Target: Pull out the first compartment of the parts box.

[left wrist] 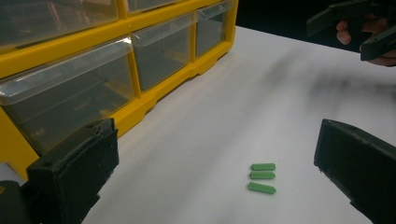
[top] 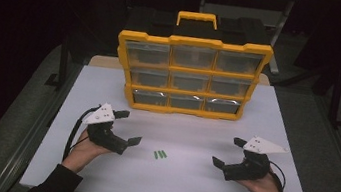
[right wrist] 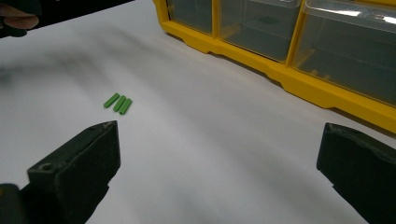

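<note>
Three small green sticks [top: 160, 154] lie side by side on the white table [top: 172, 177], midway between the two grippers. They also show as green sticks [left wrist: 262, 175] in the left gripper view and green sticks [right wrist: 117, 103] in the right gripper view. My left gripper [top: 128, 127] is held at the left, open, jaws wide and empty, facing right. At the right my right gripper [top: 228, 151] is also open and empty, facing left. A yellow drawer cabinet [top: 190, 75] with clear drawers, all closed, stands upright behind the sticks.
The cabinet has a yellow carry handle [top: 197, 17] on top and fills the table's back middle. Its lower drawers [left wrist: 70, 100] sit close to my left gripper's jaw. Dark floor and table legs surround the table. Bare white surface lies around the sticks.
</note>
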Demonstrator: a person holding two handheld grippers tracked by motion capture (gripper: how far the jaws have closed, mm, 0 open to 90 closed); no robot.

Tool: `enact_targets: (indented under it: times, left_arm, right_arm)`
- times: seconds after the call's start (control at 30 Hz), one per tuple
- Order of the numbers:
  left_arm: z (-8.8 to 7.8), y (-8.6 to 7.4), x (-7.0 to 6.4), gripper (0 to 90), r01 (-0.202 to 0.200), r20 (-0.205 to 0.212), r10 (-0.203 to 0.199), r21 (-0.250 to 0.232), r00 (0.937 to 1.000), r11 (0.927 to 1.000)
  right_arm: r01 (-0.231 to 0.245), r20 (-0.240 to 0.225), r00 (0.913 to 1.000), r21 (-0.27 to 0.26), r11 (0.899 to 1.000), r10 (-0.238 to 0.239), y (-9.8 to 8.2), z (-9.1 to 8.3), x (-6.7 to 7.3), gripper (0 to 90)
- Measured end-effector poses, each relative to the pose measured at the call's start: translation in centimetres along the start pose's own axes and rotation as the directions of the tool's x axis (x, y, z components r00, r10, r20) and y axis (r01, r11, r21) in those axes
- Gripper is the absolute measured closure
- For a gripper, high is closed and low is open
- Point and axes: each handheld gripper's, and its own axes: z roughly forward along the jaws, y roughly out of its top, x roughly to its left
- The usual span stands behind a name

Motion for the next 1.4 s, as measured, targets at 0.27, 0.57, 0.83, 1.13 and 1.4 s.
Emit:
enact_targets:
  times: [0.27,0.57,0.83,1.13,1.4]
  left_arm:
    - [0.8,0.4,0.0,0.0,-0.001,0.006,0.001,-0.006,1.0,1.0]
    - [1.7,0.7,0.1,0.0,-0.006,0.011,0.006,-0.007,0.9999,1.0]
    - [2.6,1.3,0.1,0.0,-0.018,0.011,0.018,-0.02,0.9998,0.9996]
    - [4.1,1.6,-0.1,0.0,-0.018,0.04,0.018,0.01,0.999,0.9998]
    - [4.9,2.1,-0.3,0.0,-0.035,0.045,0.035,0.004,0.9984,0.9994]
  right_arm:
    - [0.001,0.0,1.0,0.0,1.0,-0.001,0.0,0.0,0.0,0.0]
    - [-0.001,-0.001,1.0,0.001,1.0,0.001,0.0,0.1,0.1,0.0]
    - [0.005,-0.002,1.0,0.001,1.0,-0.005,0.1,0.3,0.1,0.0]
    - [0.005,-0.003,1.0,-0.004,1.0,-0.005,0.1,0.2,0.0,0.0]
    - [0.001,-0.008,1.0,0.001,1.0,-0.001,0.1,0.3,0.1,0.0]
